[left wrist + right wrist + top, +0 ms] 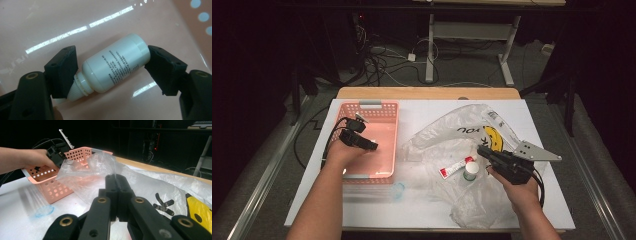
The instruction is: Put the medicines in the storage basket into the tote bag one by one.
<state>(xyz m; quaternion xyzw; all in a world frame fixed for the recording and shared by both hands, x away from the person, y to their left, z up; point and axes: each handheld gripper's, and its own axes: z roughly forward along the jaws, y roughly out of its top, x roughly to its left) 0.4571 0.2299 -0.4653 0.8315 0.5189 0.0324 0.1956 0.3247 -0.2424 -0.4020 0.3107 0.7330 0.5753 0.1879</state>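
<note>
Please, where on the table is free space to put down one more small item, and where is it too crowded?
Free: the white table strip along the near edge, between the pink basket and the plastic bag, apart from a small clear lid. Also the far right corner behind the bag. Crowded: the middle right, where the bag covers a tube and a jar.

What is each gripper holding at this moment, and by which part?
The left gripper, over the pink basket, spans a white bottle end to end, cap to base. The right gripper is shut on the clear plastic bag, pinching its raised edge.
</note>
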